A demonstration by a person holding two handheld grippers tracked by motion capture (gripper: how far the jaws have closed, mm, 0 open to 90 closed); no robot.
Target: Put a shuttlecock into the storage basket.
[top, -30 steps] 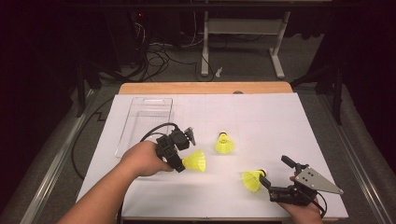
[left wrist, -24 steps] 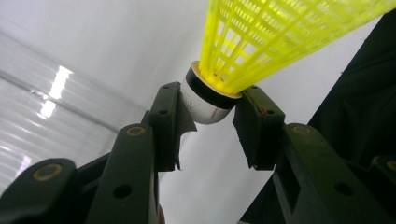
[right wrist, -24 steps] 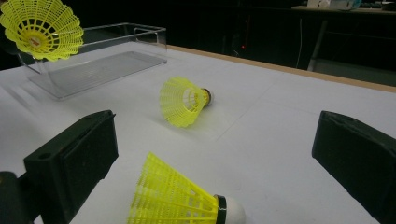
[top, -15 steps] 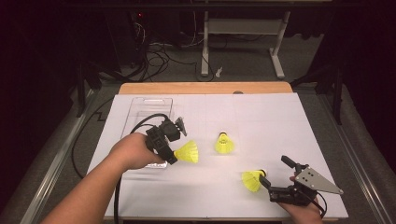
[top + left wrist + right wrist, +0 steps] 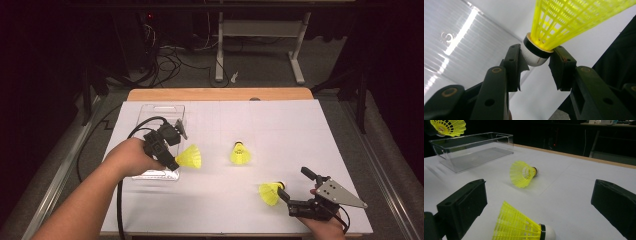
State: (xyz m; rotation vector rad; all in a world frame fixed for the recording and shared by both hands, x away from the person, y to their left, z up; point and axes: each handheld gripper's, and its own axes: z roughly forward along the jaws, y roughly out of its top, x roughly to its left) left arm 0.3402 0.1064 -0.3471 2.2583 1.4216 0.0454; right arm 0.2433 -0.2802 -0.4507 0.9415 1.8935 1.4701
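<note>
From the high view, we see a clear plastic bin (image 5: 159, 112) lying on the white-covered counter (image 5: 280, 125), toward its far left. The part of its floor that we can see is bare. The person's left hand (image 5: 131, 157) reaches in from the lower left with the forearm angled up and to the right, holding the left tool (image 5: 175, 160) over the bin's near right corner. That tool is clamped on a yellow shuttlecock (image 5: 189, 156), whose skirt points right, beyond the bin's edge. A second shuttlecock (image 5: 241, 154) lies near the middle of the counter. A third shuttlecock (image 5: 270, 193) lies at the near right, just in front of the right tool (image 5: 295, 189), held low by the right hand (image 5: 327, 225) at the counter's near edge.

In the left tool's view, we see both black jaws closed on the held shuttlecock's (image 5: 574, 20) rounded white cork, skirt fanning upward, with the bin's ribbed floor (image 5: 456, 45) beneath at left.

In the right tool's view, we see the jaws spread wide, gripping nothing, the nearest shuttlecock (image 5: 521, 227) lying on its side between them. The second one (image 5: 522, 173) lies beyond, and the bin (image 5: 471, 150) stands farther off with nothing seen inside.
</note>
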